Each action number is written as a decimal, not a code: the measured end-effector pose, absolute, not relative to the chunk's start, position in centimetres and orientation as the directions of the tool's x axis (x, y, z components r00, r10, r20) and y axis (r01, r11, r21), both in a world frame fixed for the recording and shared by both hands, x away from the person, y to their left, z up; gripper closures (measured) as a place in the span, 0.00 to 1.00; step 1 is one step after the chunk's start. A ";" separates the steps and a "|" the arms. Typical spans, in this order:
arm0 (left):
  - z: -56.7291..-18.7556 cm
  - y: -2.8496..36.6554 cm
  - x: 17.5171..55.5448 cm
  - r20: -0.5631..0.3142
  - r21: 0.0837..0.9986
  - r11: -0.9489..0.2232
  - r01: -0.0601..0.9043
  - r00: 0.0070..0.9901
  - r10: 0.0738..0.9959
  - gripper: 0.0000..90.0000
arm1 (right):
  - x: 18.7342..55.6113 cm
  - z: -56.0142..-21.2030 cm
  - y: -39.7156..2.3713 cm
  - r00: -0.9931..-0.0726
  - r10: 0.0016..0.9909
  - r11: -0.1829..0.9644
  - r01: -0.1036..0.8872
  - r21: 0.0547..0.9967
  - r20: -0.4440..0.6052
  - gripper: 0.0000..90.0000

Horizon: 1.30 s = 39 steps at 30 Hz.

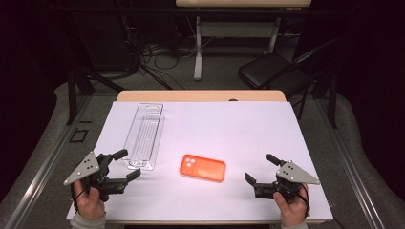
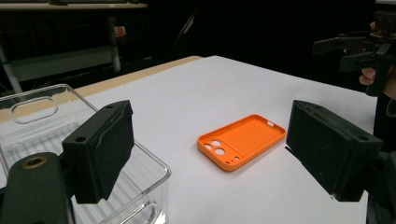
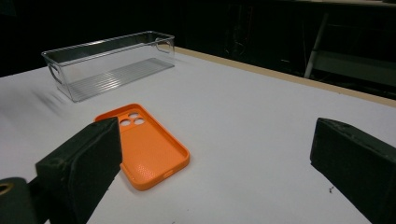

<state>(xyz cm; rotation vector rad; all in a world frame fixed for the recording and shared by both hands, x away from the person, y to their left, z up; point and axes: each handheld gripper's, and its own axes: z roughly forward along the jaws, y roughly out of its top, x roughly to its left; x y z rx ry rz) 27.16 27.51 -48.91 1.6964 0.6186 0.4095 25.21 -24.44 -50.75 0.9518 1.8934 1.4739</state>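
While we hold both grippers low at the near edge of the white-covered table (image 1: 215, 124), the orange plastic phone case (image 1: 202, 168) lies flat between them, hollow side up (camera cut-outs toward the clear ribbed plastic bin (image 1: 144, 136)); our left gripper (image 1: 123, 165) hangs just beside that bin, jaws spread wide and empty. Our right gripper (image 1: 261, 169) sits near the case's other end, jaws likewise parted, touching nothing.

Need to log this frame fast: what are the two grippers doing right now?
Left gripper: jaws open, holding nothing, beside the clear bin.
Right gripper: jaws open, holding nothing, facing the orange phone case.
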 end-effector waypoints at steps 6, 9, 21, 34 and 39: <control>-49.1 27.4 27.3 -0.065 0.973 -0.138 0.187 0.789 0.611 0.17 | 25.3 -50.9 -24.5 -0.592 0.805 0.145 0.228 0.963 0.019 0.02; -49.2 27.4 27.2 -0.067 0.970 -0.144 0.194 0.789 0.611 0.17 | 25.4 -50.9 -24.3 -0.584 0.811 0.149 0.233 0.961 0.016 0.03; -49.3 27.0 27.5 -0.078 0.961 -0.162 0.223 0.785 0.615 0.17 | 25.7 -51.0 -23.6 -0.555 0.831 0.152 0.264 0.952 0.022 0.03; -49.3 26.9 28.7 -0.138 0.919 -0.197 0.341 0.748 0.650 0.17 | 26.7 -50.9 -23.7 -0.593 0.803 0.195 0.365 0.911 0.066 0.08; -48.8 26.8 29.2 -0.158 0.899 -0.215 0.381 0.741 0.652 0.17 | 27.0 -49.9 -23.1 -0.593 0.805 0.261 0.372 0.891 0.012 0.15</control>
